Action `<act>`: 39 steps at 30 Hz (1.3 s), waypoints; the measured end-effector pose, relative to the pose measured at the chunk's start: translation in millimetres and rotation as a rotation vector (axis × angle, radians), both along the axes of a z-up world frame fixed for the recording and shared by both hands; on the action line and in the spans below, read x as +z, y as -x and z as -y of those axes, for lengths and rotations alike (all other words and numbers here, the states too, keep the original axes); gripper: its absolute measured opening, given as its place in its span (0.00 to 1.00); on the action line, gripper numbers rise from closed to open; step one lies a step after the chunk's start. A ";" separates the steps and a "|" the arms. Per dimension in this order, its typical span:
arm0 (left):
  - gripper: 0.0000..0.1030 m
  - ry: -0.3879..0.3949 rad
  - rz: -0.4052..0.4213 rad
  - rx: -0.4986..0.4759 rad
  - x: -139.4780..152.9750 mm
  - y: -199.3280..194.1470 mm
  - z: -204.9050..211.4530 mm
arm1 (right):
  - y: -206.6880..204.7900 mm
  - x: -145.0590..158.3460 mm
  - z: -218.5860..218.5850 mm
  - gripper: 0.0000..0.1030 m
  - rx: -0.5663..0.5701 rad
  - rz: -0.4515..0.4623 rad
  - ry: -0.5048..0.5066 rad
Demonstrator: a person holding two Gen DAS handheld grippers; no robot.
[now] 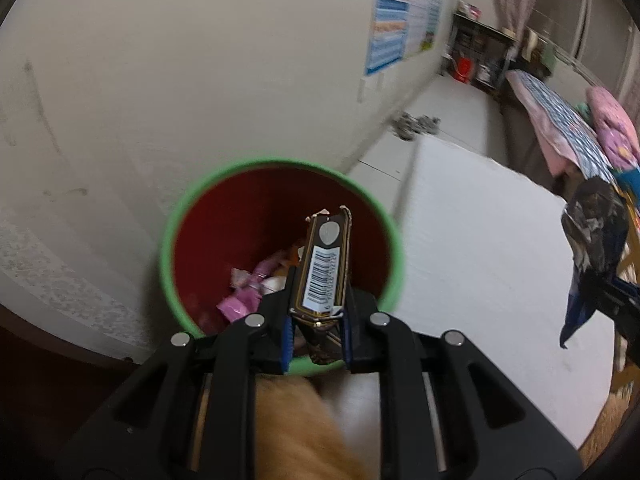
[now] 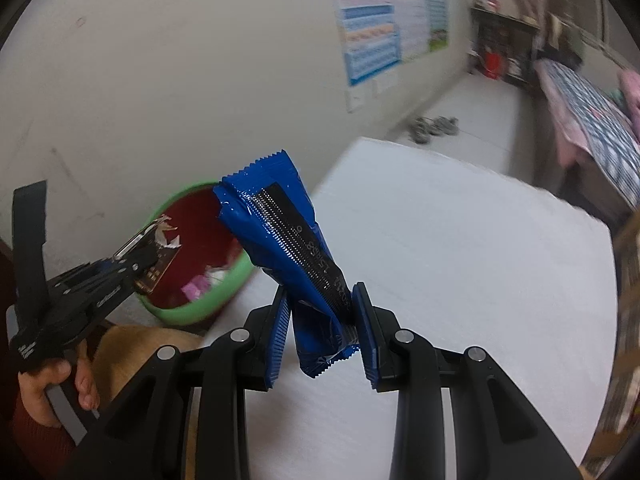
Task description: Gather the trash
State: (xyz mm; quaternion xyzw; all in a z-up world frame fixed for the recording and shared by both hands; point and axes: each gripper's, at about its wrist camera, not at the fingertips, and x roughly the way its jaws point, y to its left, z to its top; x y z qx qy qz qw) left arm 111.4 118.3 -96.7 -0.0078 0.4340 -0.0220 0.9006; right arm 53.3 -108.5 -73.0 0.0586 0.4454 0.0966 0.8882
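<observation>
Pink scraps (image 1: 244, 292) already in the bin (image 1: 176, 220) — left gripper (image 1: 318, 332) pinches a brown wrapper (image 1: 324, 272) above it, right gripper (image 2: 322, 332) pinches a blue wrapper (image 2: 280, 232) nearby — both undropped.

The bin (image 1: 280, 216) mouth gapes open beneath the left gripper (image 1: 316, 332), its wrapper (image 1: 324, 268) overhanging it.

A trash bin (image 1: 280, 264) stands against the wall (image 1: 160, 80), left of a table (image 1: 480, 260). Inside the bin lie crumpled wrappers (image 1: 244, 292). Above its opening hangs a barcoded wrapper (image 1: 324, 272). A second wrapper (image 2: 296, 248) hangs right of the bin, over the table.
</observation>
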 end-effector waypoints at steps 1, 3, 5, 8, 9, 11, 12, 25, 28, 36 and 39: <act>0.17 0.001 0.004 0.011 1.1 -2.1 -5.7 | -3.2 1.0 -7.5 0.30 0.015 0.003 0.002; 0.17 0.003 0.013 0.034 3.0 -5.6 -17.9 | -11.4 3.3 -24.3 0.30 0.049 0.010 0.009; 0.17 0.005 0.016 0.047 2.9 -7.3 -26.8 | -19.0 3.4 -38.3 0.30 0.076 0.011 0.010; 0.17 0.005 0.016 0.059 1.3 -10.4 -37.4 | -31.9 1.0 -56.2 0.30 0.109 0.001 0.004; 0.17 0.002 0.013 0.060 -0.5 -12.4 -41.0 | -35.5 0.6 -60.4 0.30 0.115 -0.002 0.003; 0.17 -0.001 0.005 0.059 -4.4 -16.3 -45.9 | -43.7 -1.0 -71.0 0.30 0.131 -0.007 0.005; 0.17 0.001 -0.003 0.059 -6.8 -18.7 -49.0 | -48.9 -2.5 -76.6 0.30 0.141 -0.011 0.006; 0.73 0.035 -0.020 0.120 -21.9 -47.2 -69.4 | -106.5 -11.9 -129.8 0.71 0.204 -0.033 -0.022; 0.76 0.038 0.016 0.157 -15.9 -39.5 -71.2 | -103.4 -3.1 -123.2 0.74 0.183 0.011 -0.019; 0.95 -0.033 0.221 0.172 39.1 1.0 -30.3 | -38.3 37.9 -49.5 0.93 0.061 0.245 -0.070; 0.95 -0.075 0.311 0.184 68.3 15.8 -1.7 | 4.0 58.1 -16.1 0.93 -0.036 0.411 -0.049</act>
